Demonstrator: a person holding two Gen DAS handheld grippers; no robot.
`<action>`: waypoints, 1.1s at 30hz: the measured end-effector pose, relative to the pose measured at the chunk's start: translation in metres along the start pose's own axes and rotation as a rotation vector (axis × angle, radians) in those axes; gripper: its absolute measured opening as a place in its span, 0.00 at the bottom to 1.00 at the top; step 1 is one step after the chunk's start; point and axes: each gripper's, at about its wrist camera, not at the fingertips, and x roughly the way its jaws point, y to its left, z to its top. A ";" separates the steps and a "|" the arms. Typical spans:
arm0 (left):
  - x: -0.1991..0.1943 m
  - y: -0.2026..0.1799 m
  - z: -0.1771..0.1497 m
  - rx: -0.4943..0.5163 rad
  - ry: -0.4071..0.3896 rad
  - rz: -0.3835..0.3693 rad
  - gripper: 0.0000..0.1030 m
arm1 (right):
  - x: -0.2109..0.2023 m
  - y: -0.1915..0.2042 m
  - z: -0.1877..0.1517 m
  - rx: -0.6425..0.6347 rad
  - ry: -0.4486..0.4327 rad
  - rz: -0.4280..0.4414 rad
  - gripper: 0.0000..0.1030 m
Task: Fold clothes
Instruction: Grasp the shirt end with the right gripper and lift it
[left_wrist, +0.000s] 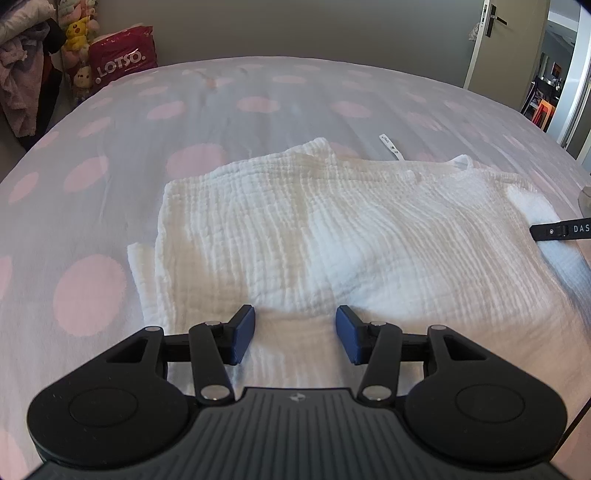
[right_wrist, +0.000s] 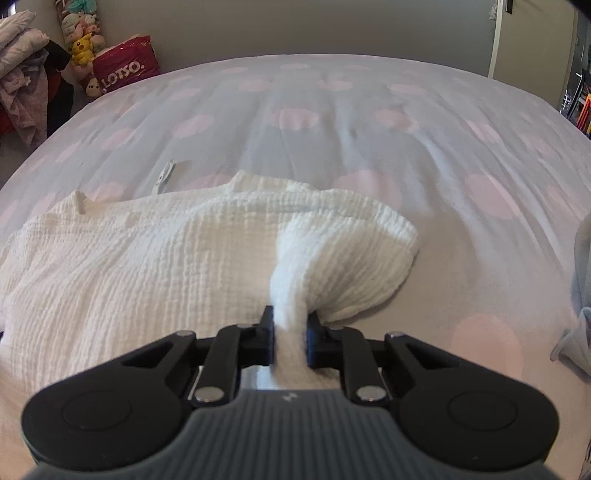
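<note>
Bedding with pink dots (left_wrist: 110, 206) is filling both frames. White crinkled garment (left_wrist: 314, 229) is lying across the centre. Right tongs (right_wrist: 290, 334) are clamping a bunched fold of it at lower centre. Left tongs (left_wrist: 295, 334) are hovering open over its near edge, gripping nothing.

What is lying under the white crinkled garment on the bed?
The white garment lies on a pale bedcover with pink dots, visible all around it. What is directly beneath the cloth is covered and cannot be seen.
</note>
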 end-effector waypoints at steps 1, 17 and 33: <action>-0.001 0.002 0.000 -0.007 -0.002 -0.004 0.45 | -0.006 0.000 0.004 0.008 0.004 0.004 0.17; -0.042 0.028 0.008 -0.050 -0.088 -0.059 0.41 | -0.121 0.135 0.057 -0.019 0.038 0.159 0.17; -0.050 0.067 0.003 -0.078 -0.031 -0.069 0.36 | -0.065 0.295 0.031 -0.078 0.046 0.134 0.17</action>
